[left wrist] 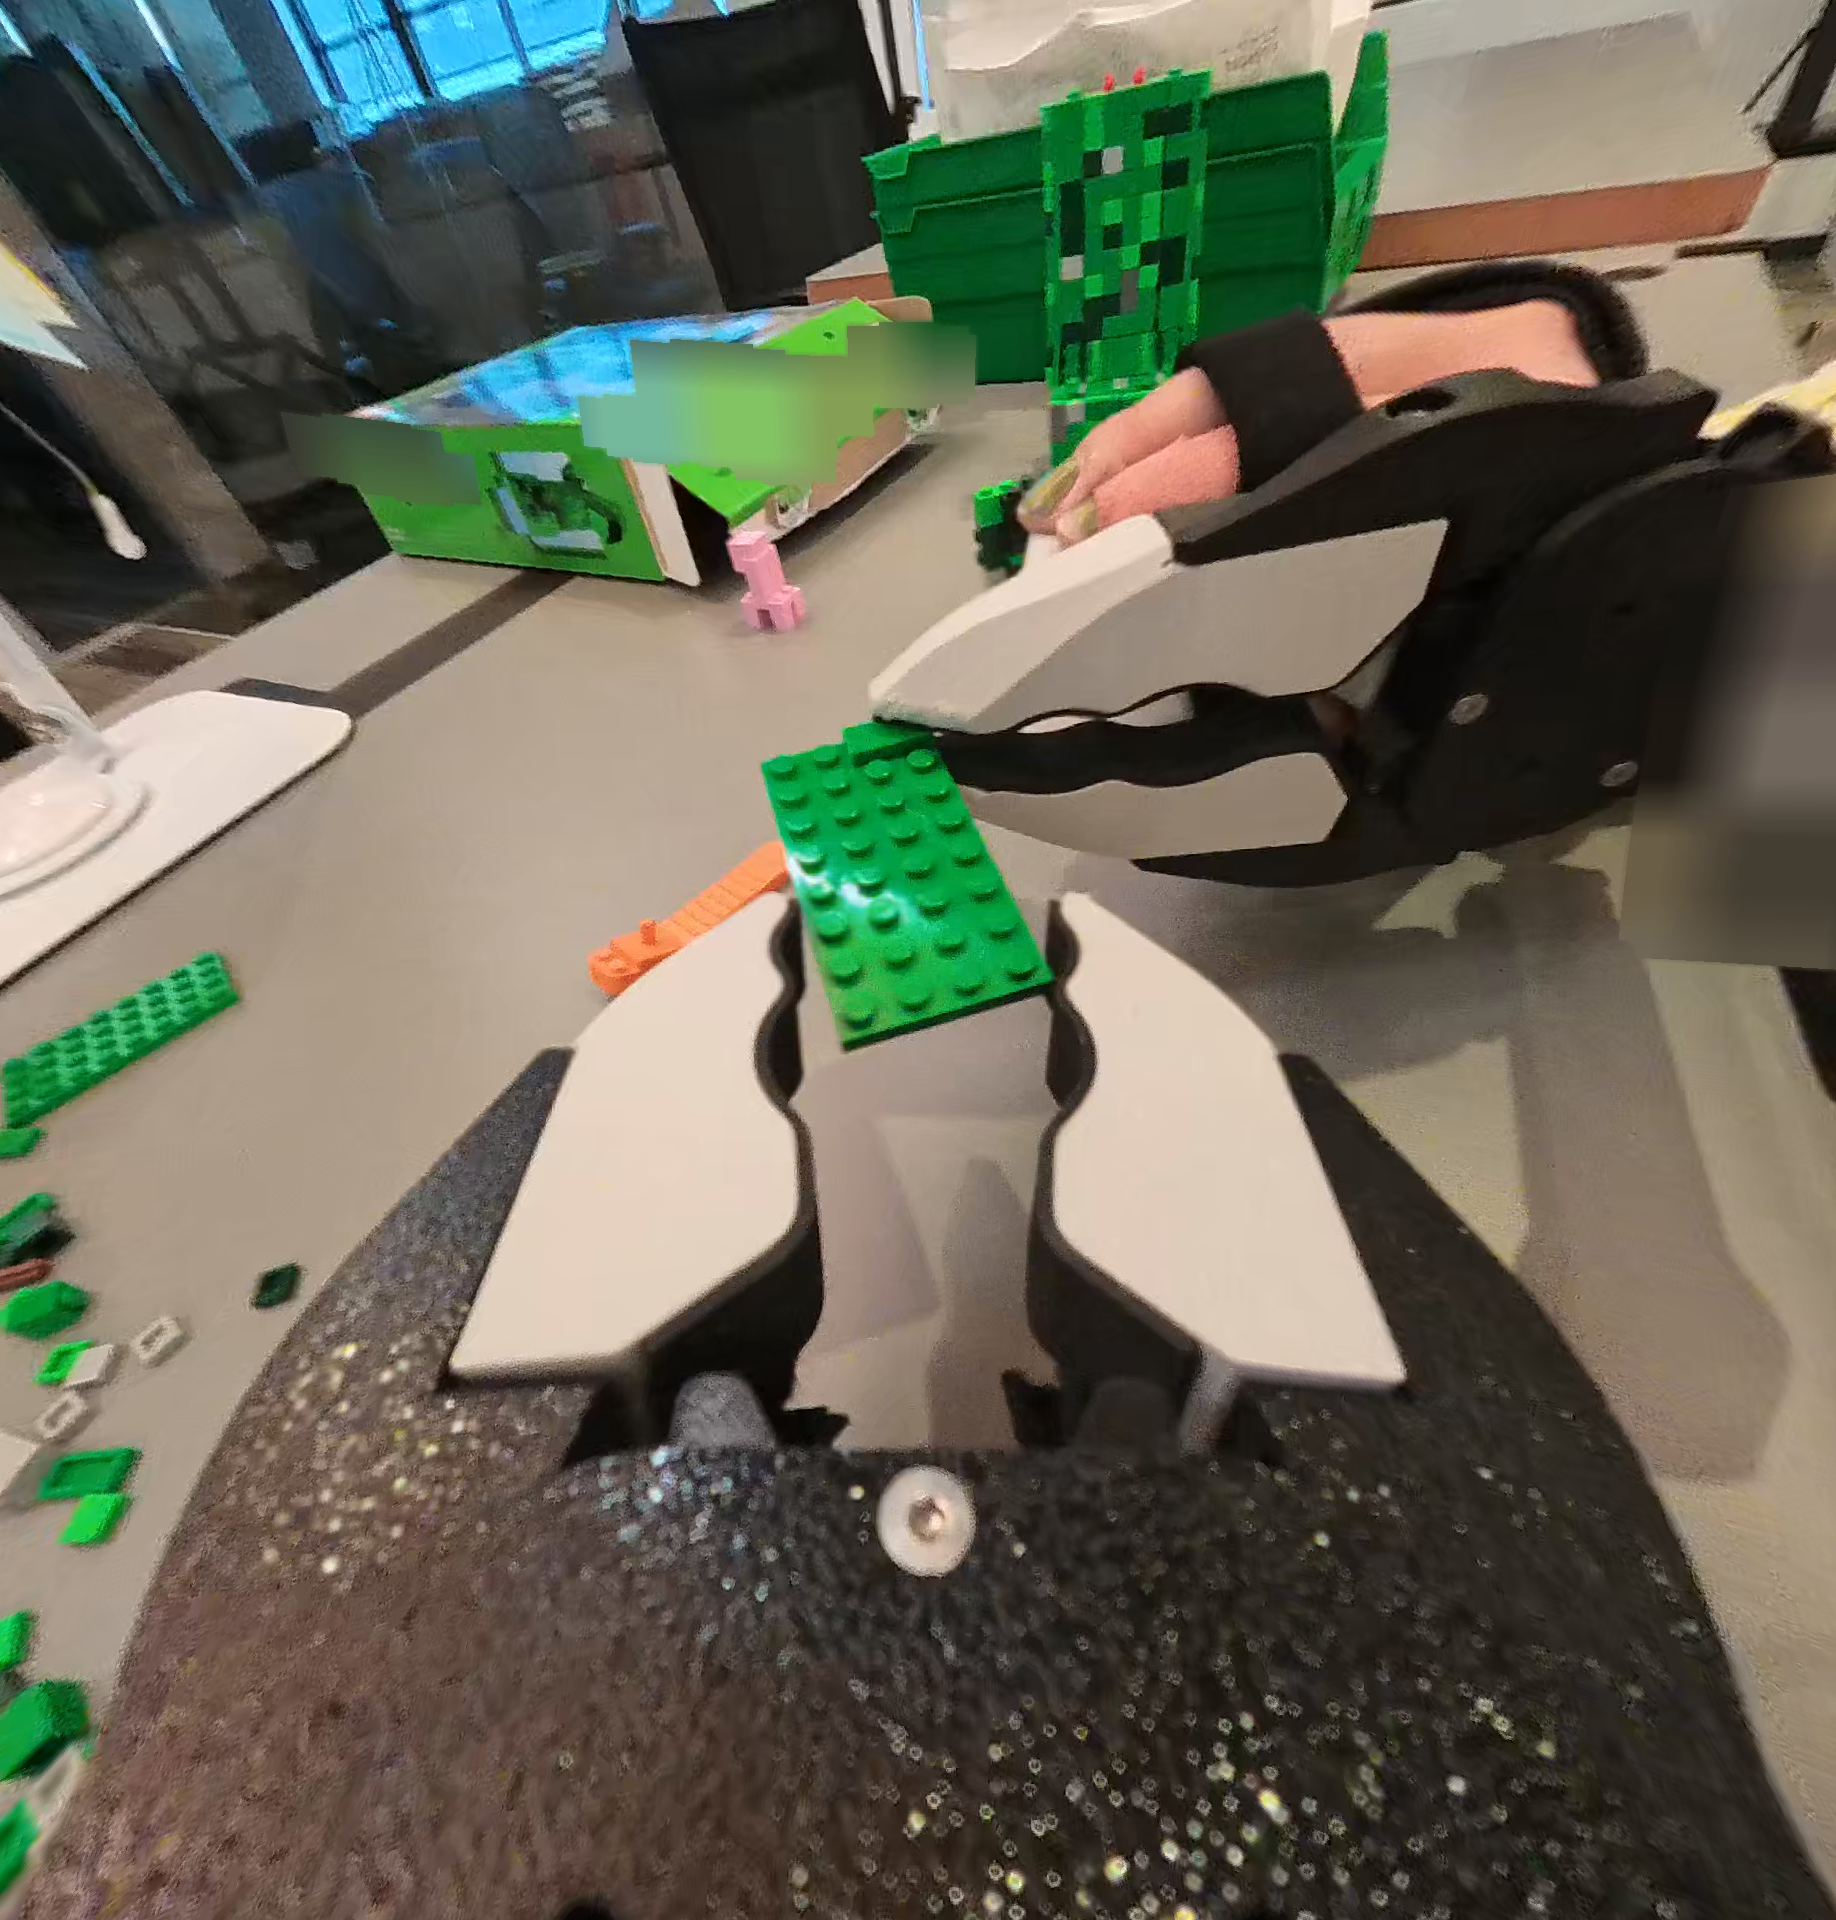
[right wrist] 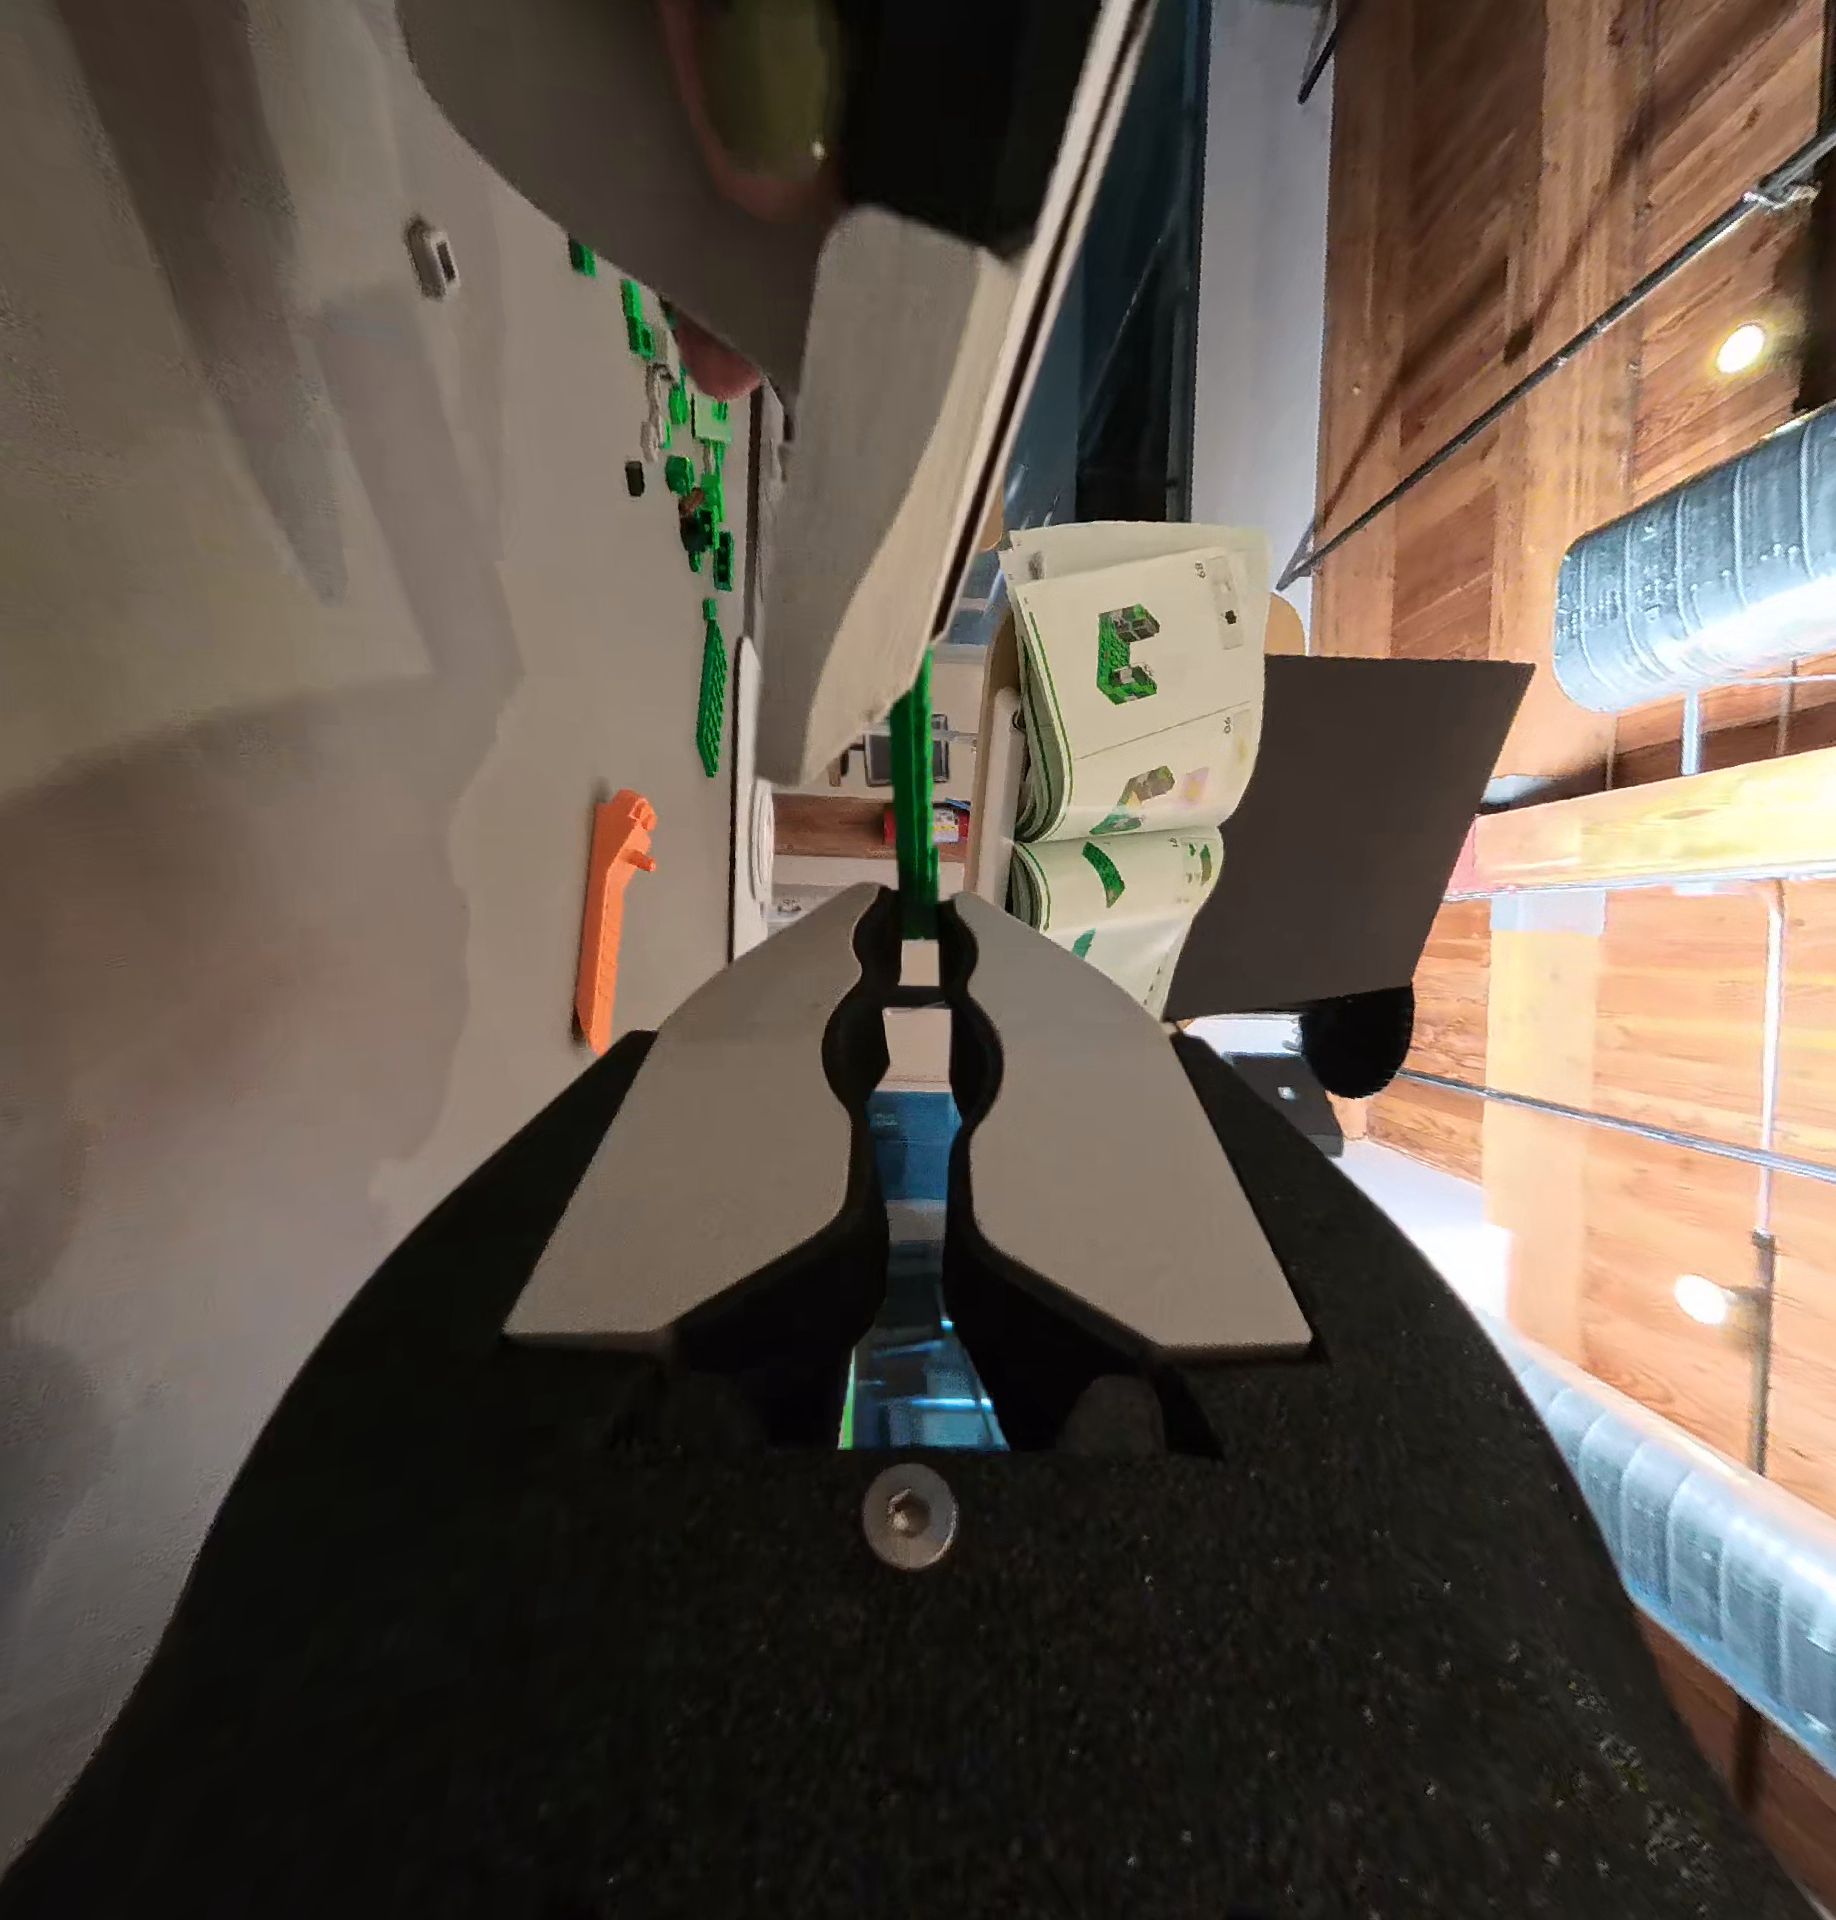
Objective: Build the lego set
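Note:
A flat green studded plate [left wrist: 909, 894] is held above the grey table [left wrist: 478, 831]. My left gripper [left wrist: 922, 925] is shut on its near end, one finger on each long side. My right gripper [left wrist: 914, 730] comes in from the right, turned on its side, and is shut on the plate's far end, where a small green tile [left wrist: 883, 740] sits. In the right wrist view the plate [right wrist: 914, 790] shows edge-on, running out from my right gripper [right wrist: 919, 914]. A left gripper finger [right wrist: 872, 499] covers its far part.
An orange brick separator [left wrist: 685, 920] lies on the table just left of the plate. A second green plate [left wrist: 114, 1039] and several loose pieces [left wrist: 52, 1351] lie at the left. A green box [left wrist: 581, 468], a pink figure [left wrist: 766, 582] and a built green figure [left wrist: 1122, 229] stand behind. An instruction booklet [right wrist: 1132, 707] stands open.

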Demonstrator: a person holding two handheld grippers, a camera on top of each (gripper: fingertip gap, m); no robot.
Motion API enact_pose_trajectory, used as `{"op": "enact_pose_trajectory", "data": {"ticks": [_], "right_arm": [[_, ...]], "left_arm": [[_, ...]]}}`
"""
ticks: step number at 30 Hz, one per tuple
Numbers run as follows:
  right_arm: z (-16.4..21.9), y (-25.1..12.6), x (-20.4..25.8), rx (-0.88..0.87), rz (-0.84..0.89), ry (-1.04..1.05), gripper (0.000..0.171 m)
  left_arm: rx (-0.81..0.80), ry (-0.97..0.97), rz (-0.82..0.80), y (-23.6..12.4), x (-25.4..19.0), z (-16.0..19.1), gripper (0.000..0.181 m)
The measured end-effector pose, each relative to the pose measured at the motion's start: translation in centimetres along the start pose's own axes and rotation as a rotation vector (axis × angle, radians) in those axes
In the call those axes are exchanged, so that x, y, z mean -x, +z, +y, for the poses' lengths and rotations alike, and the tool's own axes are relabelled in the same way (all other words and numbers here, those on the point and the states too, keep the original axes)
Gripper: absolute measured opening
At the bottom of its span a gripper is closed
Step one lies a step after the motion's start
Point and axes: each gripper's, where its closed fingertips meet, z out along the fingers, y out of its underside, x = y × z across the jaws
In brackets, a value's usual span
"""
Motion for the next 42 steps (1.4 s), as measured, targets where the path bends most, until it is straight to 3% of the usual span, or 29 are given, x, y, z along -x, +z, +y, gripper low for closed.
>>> {"op": "enact_pose_trajectory", "data": {"ticks": [2,5,7,12,16,20,23,26,33,42], "right_arm": [[0.0,0.1,0.1,0.014,0.001,-0.032,0.006],[0.3,0.4,0.7,0.033,-0.007,-0.069,0.006],[0.1,0.5,0.9,0.032,-0.015,-0.074,0.006],[-0.3,0.6,0.8,0.02,-0.026,0.01,0.006],[0.6,0.9,1.7,0.019,-0.122,0.25,0.016],[0.6,0.4,2.3,-0.072,-0.278,0.659,0.011],[0.6,0.0,0.6,-0.172,-0.281,0.925,0.011],[0.8,-0.3,-0.7,-0.246,-0.248,1.081,0.011],[0.8,-0.4,-0.3,-0.295,-0.272,1.139,0.006],[-1.0,-1.2,0.0,-0.373,-0.338,1.088,0.005]], "left_arm": [[-0.008,0.04,-0.04,-0.1,0.4,-0.1,0.041],[0.004,0.064,-0.079,-0.1,0.6,-0.1,0.053],[0.037,0.085,-0.098,0.1,0.8,0.4,0.039],[0.036,0.078,-0.087,-0.3,1.5,0.2,0.034],[0.05,0.138,-0.183,-1.5,4.3,0.3,0.034],[0.036,0.149,-0.207,-3.4,7.1,0.0,0.034],[-0.021,0.188,-0.102,-4.2,7.1,-0.2,0.034],[0.02,0.208,-0.138,-4.6,8.5,1.0,0.034],[0.051,0.25,-0.054,-4.3,7.7,2.3,0.033],[0.035,0.149,-0.406,-10.1,16.1,2.0,0.033]]}}
